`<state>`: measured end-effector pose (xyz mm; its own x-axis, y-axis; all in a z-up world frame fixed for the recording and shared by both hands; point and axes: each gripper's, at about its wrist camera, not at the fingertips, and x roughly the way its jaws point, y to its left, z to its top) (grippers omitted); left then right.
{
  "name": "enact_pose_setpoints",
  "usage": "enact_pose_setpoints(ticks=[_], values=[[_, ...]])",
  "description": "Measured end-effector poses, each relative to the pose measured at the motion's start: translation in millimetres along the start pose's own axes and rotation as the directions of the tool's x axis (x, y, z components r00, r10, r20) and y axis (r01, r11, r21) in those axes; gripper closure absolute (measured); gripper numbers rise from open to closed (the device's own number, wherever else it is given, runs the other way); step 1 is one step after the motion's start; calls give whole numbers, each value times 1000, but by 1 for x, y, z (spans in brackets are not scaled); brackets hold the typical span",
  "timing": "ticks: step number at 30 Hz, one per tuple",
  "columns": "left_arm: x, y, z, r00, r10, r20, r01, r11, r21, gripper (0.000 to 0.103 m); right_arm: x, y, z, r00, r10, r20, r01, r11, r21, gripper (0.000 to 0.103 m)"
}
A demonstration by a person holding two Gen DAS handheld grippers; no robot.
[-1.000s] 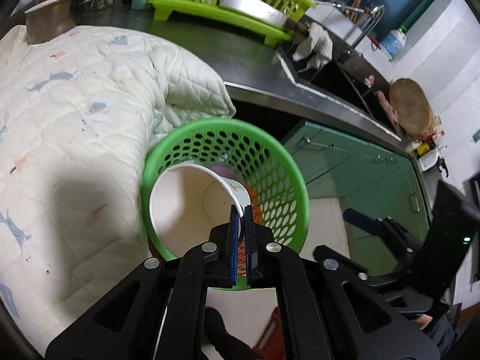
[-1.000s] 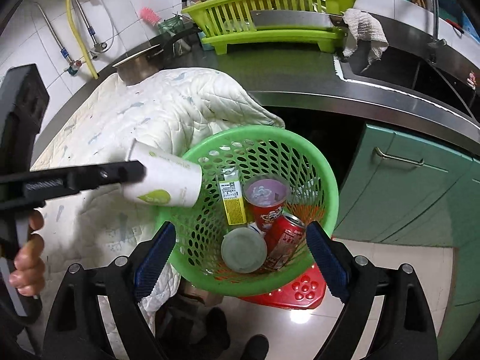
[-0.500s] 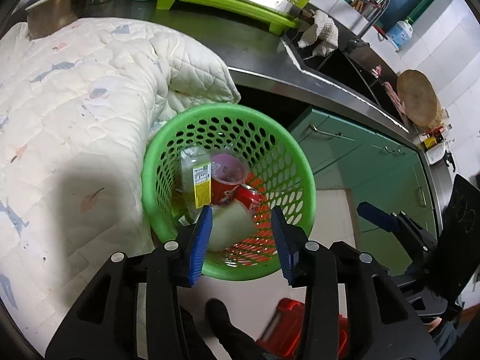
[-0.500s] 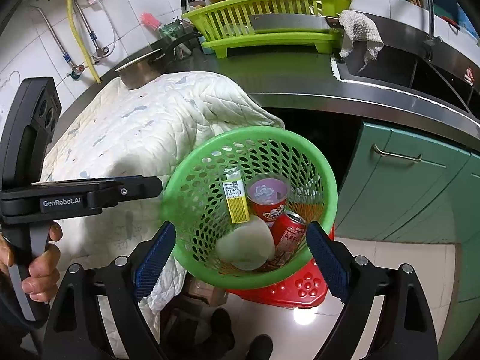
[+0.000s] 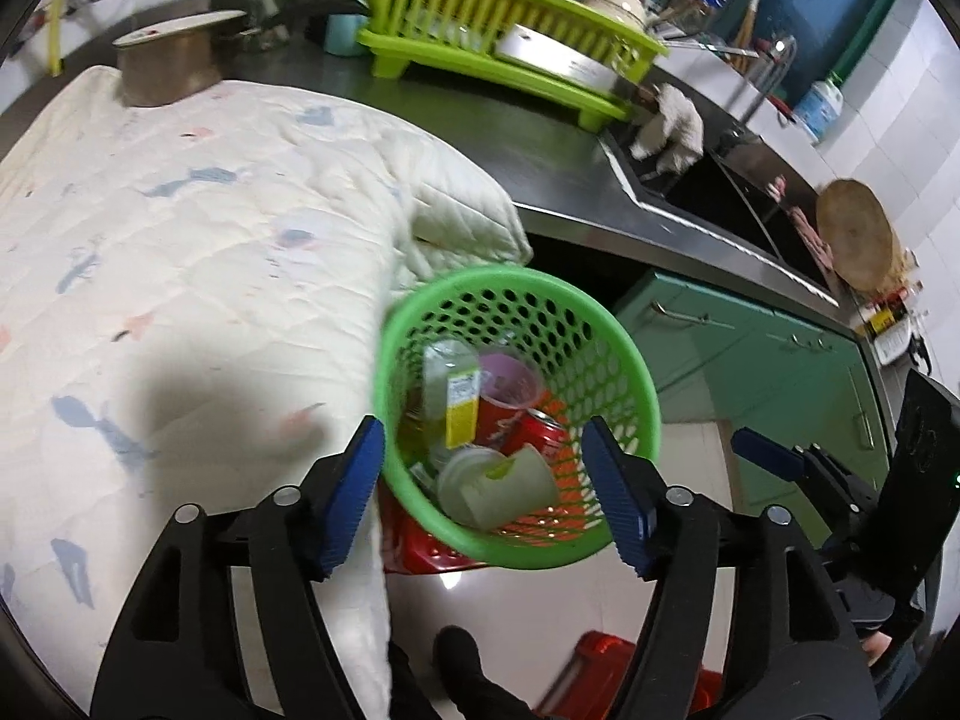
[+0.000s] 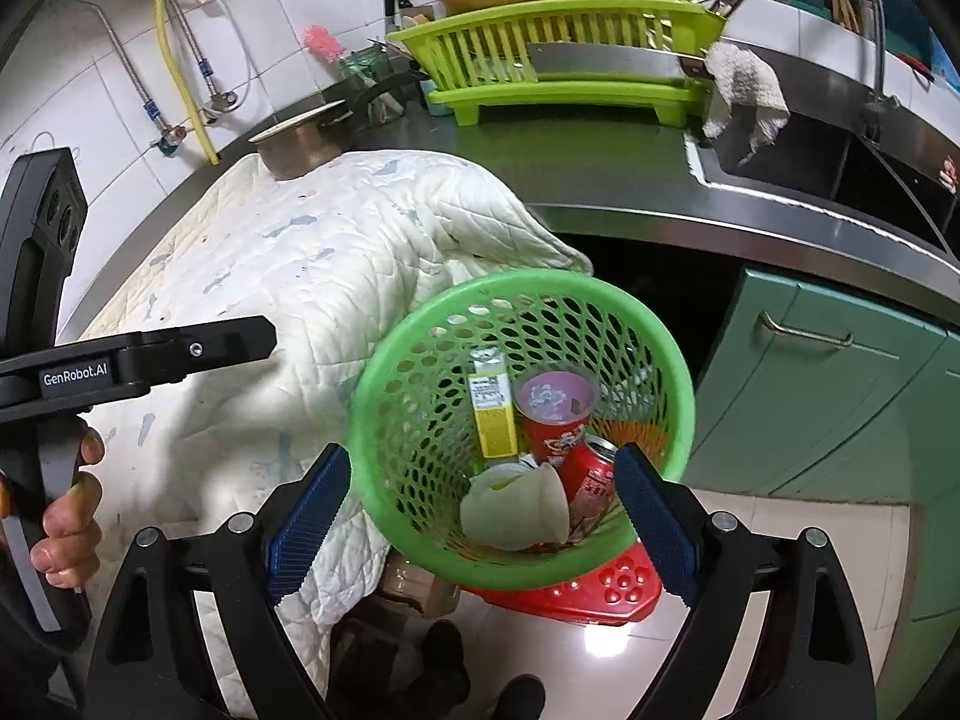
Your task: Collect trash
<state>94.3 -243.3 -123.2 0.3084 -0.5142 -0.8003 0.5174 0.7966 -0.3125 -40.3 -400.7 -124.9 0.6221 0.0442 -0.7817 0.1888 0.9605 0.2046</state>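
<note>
A green perforated basket (image 5: 636, 396) (image 6: 678, 384) stands on a red stool beside the counter. In it lie a white paper cup (image 5: 510, 486) (image 6: 516, 510) on its side, a yellow carton (image 5: 459, 408) (image 6: 492, 414), a red snack tube (image 5: 510, 390) (image 6: 552, 414) and a red can (image 5: 543, 429) (image 6: 591, 480). My left gripper (image 5: 486, 498) is open and empty above the basket's near side. My right gripper (image 6: 480, 525) is open and empty, also above the basket. The left gripper's body also shows at the left of the right wrist view (image 6: 144, 354).
A white quilted cloth (image 5: 180, 276) (image 6: 312, 276) covers the counter left of the basket. A green dish rack (image 5: 510, 42) (image 6: 564, 60), a metal pot (image 5: 168, 66), a sink (image 5: 720, 198) and green cabinets (image 6: 840, 396) lie behind and right. A red stool (image 6: 594, 588) is under the basket.
My left gripper opened and let go of the paper cup, which dropped into the basket. It then opened wider and pulled back left. The right gripper stayed open.
</note>
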Motion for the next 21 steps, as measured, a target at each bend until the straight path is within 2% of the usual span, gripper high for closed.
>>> enact_pose_setpoints(ticks=[5, 15, 21], values=[[-19, 21, 1, 997, 60, 38, -58, 997, -41, 23, -2, 16, 9, 1000, 13, 14, -13, 999, -38, 14], [-51, 55, -3, 986, 134, 95, -122, 985, -124, 15, -1, 44, 26, 998, 50, 25, -48, 994, -97, 13], [-80, 74, -8, 969, 197, 149, -169, 968, -185, 7, -3, 67, 35, 996, 79, 32, -74, 988, -134, 12]])
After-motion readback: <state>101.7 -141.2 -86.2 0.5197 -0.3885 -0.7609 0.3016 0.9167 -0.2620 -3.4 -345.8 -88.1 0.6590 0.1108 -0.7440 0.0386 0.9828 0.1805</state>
